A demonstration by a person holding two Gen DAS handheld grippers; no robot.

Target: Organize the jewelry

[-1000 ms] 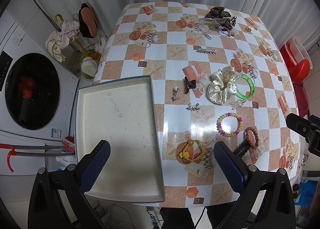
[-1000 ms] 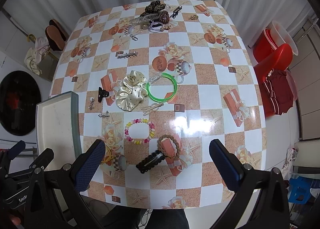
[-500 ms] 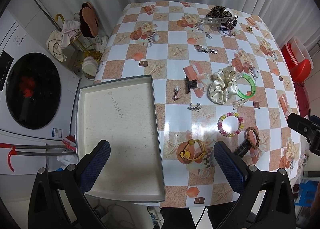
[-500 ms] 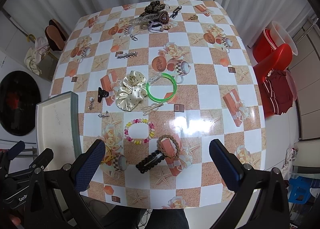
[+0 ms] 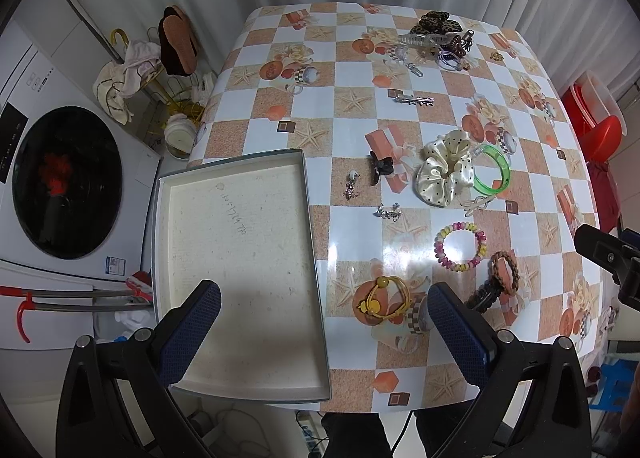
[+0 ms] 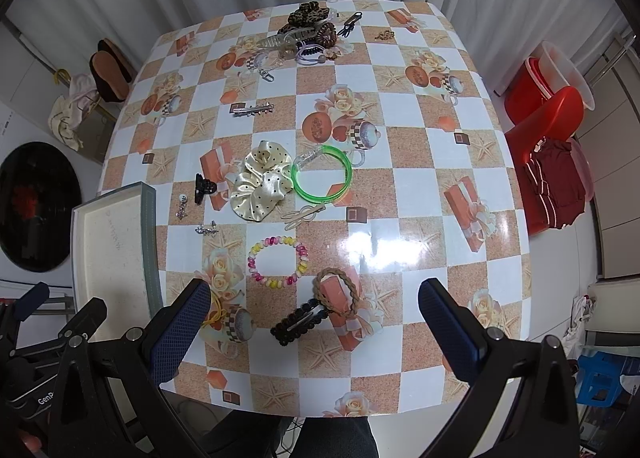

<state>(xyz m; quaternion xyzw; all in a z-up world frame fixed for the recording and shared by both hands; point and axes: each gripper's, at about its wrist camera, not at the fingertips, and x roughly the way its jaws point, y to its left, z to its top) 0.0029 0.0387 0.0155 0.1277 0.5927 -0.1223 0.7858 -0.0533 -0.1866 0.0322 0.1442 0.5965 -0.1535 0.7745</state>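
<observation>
A shallow white tray (image 5: pixel 240 386) lies at the table's near left; it also shows in the right wrist view (image 6: pixel 148 242). Jewelry is scattered on the patterned tablecloth: a cream scrunchie (image 5: pixel 444 172), green bangle (image 5: pixel 494 175), beaded bracelet (image 5: pixel 460 245), yellow hair tie (image 5: pixel 382 298), brown braided tie (image 6: pixel 335 291), black clip (image 6: pixel 298 322), small earrings (image 5: pixel 387 211). A pile of clips and scrunchies (image 6: pixel 310 34) sits at the far edge. My left gripper (image 5: pixel 320 332) is open above the tray's right edge. My right gripper (image 6: pixel 314 332) is open above the near table edge.
A washing machine (image 5: pixel 60 186) stands left of the table, with a rack of slippers and cloths (image 5: pixel 160 54) behind it. Red basins and a stool (image 6: pixel 552 110) stand to the right. White curtains hang behind the table.
</observation>
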